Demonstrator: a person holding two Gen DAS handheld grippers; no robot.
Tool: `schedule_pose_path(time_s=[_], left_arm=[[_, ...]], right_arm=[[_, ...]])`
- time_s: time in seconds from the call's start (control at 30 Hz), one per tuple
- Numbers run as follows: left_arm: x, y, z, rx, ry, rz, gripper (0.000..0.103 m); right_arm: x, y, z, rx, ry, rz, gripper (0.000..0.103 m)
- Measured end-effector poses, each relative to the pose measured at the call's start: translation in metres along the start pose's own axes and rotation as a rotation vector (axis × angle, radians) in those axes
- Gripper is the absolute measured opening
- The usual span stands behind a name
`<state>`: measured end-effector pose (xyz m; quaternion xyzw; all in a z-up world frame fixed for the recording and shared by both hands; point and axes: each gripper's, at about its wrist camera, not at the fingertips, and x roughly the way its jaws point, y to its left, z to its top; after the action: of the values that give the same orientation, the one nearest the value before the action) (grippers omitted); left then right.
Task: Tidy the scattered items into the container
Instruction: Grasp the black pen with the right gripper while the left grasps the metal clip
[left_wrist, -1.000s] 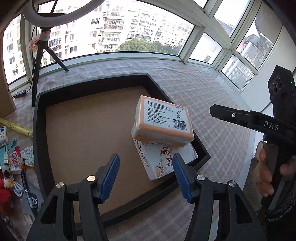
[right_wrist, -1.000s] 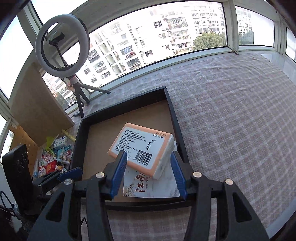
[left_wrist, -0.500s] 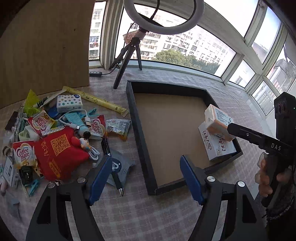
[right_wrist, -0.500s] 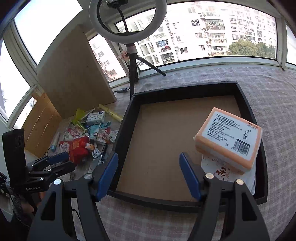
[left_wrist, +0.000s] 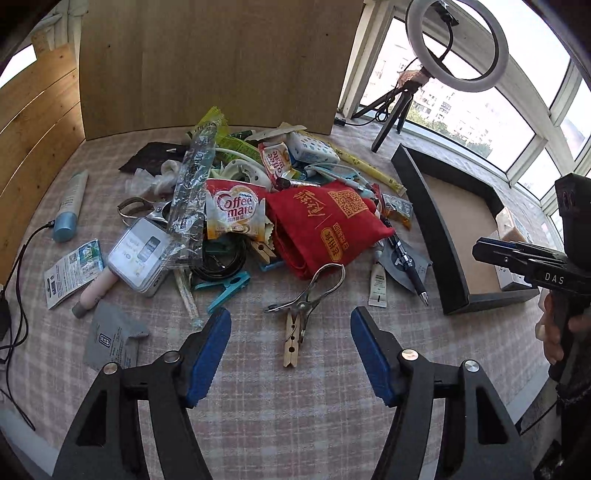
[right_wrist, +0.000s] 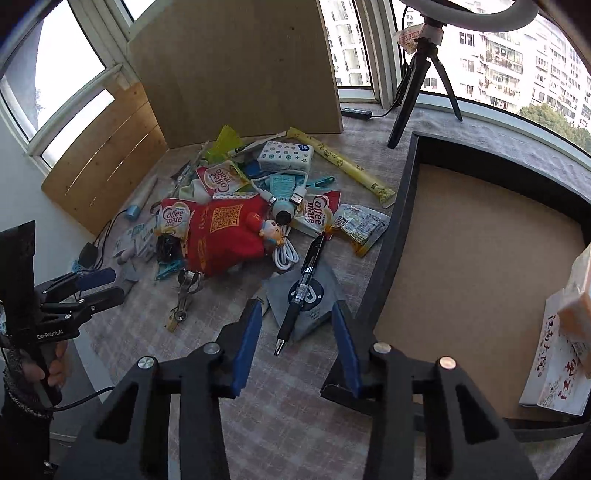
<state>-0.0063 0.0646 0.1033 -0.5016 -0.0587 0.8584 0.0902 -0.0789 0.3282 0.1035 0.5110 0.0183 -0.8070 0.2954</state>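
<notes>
Scattered items (left_wrist: 236, 206) lie in a heap on the checked cloth, ahead of both grippers, and the black tray (right_wrist: 406, 206) that serves as container stands to the right of the heap. Two boxes lie already in the tray's near right corner, so the step in hand looks like reaching for the next pick.

Left gripper (left_wrist: 290, 356) has its jaws wide apart with nothing between them; they have just been closing a little. Just ahead of it, between the jaw lines, lie a wooden clothespin (left_wrist: 293, 338) and a metal clip (left_wrist: 310, 291) that touches it. Right gripper (right_wrist: 297, 338) is about half open, its jaws having just been closing, and it grips nothing; a black pen (right_wrist: 301, 284) on a grey sachet (right_wrist: 314, 299) lies directly ahead, the pen tip near the jaws.

Next, I think each gripper must go lower and close on its near thing; the pen is thin and flat on the cloth, so the pads need to come right down to it.

Many items in the heap overlap, and what is under the red pouch (left_wrist: 325, 221) is hidden. The boxes are cut off at the edge of the right wrist view.
</notes>
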Motion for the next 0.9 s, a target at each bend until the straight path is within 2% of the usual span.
schedule_pose_path(time_s=[0.1, 0.23, 0.57, 0.63, 0.7, 0.77, 0.83, 0.9], left_arm=[[0.017, -0.004, -0.004, 0.019, 0.036, -0.024, 0.053], [0.041, -0.009, -0.005, 0.057, 0.084, -0.033, 0.047], [0.084, -0.027, 0.008, 0.192, 0.119, 0.024, 0.045], [0.090, -0.028, 0.010, 0.194, 0.128, 0.028, 0.035], [0.093, -0.028, 0.012, 0.192, 0.126, 0.030, 0.031], [0.093, -0.027, 0.013, 0.184, 0.119, 0.018, 0.028], [0.090, -0.026, 0.013, 0.181, 0.108, 0.012, 0.019], [0.086, -0.024, 0.013, 0.175, 0.097, 0.005, 0.017]], right_arm=[[0.026, 0.005, 0.005, -0.010, 0.062, -0.020, 0.025], [0.054, 0.004, 0.016, 0.005, 0.115, -0.063, 0.024], [0.096, 0.005, 0.033, -0.010, 0.191, -0.141, 0.023], [0.102, 0.000, 0.035, 0.006, 0.207, -0.147, 0.019], [0.104, -0.003, 0.036, 0.010, 0.211, -0.147, 0.014], [0.106, -0.004, 0.037, 0.015, 0.217, -0.139, 0.014], [0.105, -0.006, 0.037, 0.024, 0.212, -0.129, 0.013], [0.102, -0.008, 0.036, 0.036, 0.206, -0.106, 0.013]])
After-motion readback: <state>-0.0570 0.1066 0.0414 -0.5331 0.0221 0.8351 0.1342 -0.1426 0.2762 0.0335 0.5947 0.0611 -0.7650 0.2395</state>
